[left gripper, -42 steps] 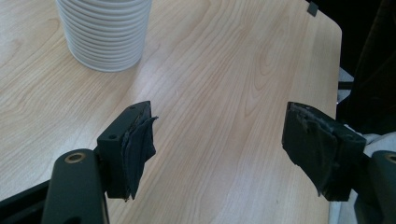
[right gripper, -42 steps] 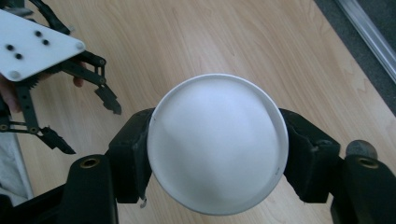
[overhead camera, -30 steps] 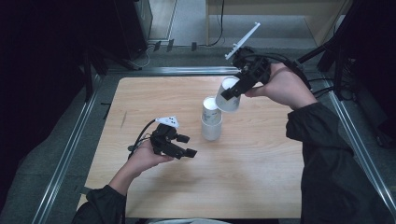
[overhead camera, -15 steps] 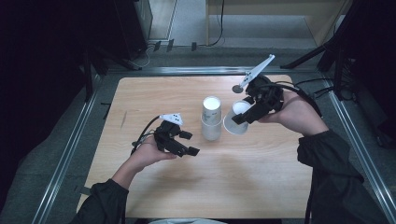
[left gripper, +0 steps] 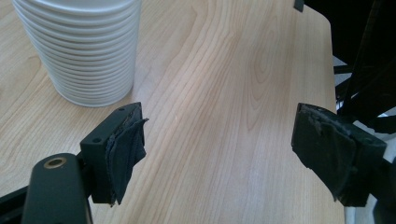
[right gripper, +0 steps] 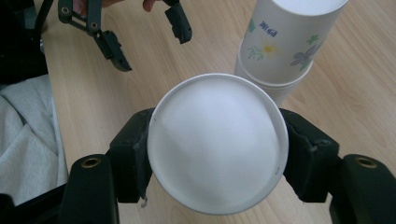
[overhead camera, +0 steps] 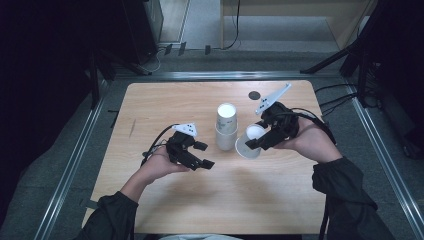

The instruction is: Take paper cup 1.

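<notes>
Single paper cup [right gripper: 215, 142], plain white, round rim and flat white base facing the right gripper's camera, sides not readable there; in the high view the cup [overhead camera: 248, 142] is tilted over, upside-down-ish, its mouth low against the table [overhead camera: 165, 100] just right of the stack. The right gripper [overhead camera: 256, 141] is clenched on it, one black jaw pressed on each side of the cup wall. Cup sits mid-table, slightly right of centre, just beside but apart from the stack of cups [overhead camera: 226, 127]. That stack stands inverted, bases up, white with small flower prints and blue lettering [right gripper: 280, 44]; many nested rims show as ridges at its foot [left gripper: 81, 51]. The left gripper [overhead camera: 197, 156] is on the left of the stack, near side, jaws spread and released, bare wood between the worn pads [left gripper: 126, 149]; its jaws have just been opening. It shows again far off in the right gripper view [right gripper: 144, 35], nothing in it. Table is light wood grain, rounded corners, dark round mark [overhead camera: 254, 95] at the far right.
</notes>
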`<state>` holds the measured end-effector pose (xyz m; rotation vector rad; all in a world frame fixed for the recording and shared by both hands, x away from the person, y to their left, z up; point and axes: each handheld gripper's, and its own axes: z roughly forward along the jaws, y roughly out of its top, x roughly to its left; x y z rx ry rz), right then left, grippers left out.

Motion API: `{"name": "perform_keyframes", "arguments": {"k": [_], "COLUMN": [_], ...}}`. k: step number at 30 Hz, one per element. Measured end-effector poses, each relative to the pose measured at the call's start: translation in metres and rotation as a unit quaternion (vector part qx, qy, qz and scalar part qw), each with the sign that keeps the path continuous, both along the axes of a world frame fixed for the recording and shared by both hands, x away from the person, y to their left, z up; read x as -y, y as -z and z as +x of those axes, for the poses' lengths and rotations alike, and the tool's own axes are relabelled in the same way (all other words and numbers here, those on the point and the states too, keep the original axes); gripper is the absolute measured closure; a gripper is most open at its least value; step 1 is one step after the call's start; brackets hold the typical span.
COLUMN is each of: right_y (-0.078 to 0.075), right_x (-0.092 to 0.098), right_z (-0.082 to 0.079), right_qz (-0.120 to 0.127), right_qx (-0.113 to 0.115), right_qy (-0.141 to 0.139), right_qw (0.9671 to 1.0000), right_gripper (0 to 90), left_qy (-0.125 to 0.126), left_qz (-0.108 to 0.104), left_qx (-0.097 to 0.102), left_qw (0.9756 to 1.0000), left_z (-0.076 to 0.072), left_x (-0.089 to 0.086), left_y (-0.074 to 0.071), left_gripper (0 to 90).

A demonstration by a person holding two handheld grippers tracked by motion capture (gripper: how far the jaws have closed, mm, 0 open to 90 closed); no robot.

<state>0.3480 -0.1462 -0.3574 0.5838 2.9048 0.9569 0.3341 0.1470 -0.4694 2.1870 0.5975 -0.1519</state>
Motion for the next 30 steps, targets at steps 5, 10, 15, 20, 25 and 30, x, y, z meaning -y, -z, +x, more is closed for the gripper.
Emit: {"name": "perform_keyframes", "arguments": {"k": [5, 10, 15, 20, 25, 30], "right_y": [0.013, 0.025, 0.037, 0.05, 0.061, 0.069], "right_x": [0.0, 0.0, -0.001, -0.003, -0.007, -0.011], "right_z": [-0.004, -0.008, -0.011, -0.014, -0.017, -0.018], "right_qz": [0.002, 0.009, 0.019, 0.03, 0.04, 0.053], "right_qx": [-0.001, -0.002, -0.009, -0.013, -0.018, -0.018], "right_qy": [-0.007, -0.015, -0.02, -0.029, -0.034, -0.043], "right_qw": [1.0, 0.9998, 0.9996, 0.999, 0.9984, 0.9975], "right_gripper": [34.3, 34.3, 34.4, 34.4, 34.4, 34.4], "left_qy": [-0.001, 0.008, 0.018, 0.021, 0.019, 0.019], "left_qz": [0.001, 0.004, 0.0, 0.0, -0.002, -0.005], "left_qx": [0.0, 0.005, 0.009, 0.012, 0.018, 0.02], "left_qw": [1.0, 0.9999, 0.9998, 0.9997, 0.9997, 0.9996], "left_z": [0.0, -0.002, -0.004, -0.005, -0.007, -0.012], "left_x": [0.001, 0.004, 0.006, 0.006, 0.007, 0.005], "left_y": [0.001, 0.002, 0.002, 0.002, 0.002, 0.003], "left_gripper": [17.3, 17.3, 17.3, 17.3, 17.3, 17.3]}}
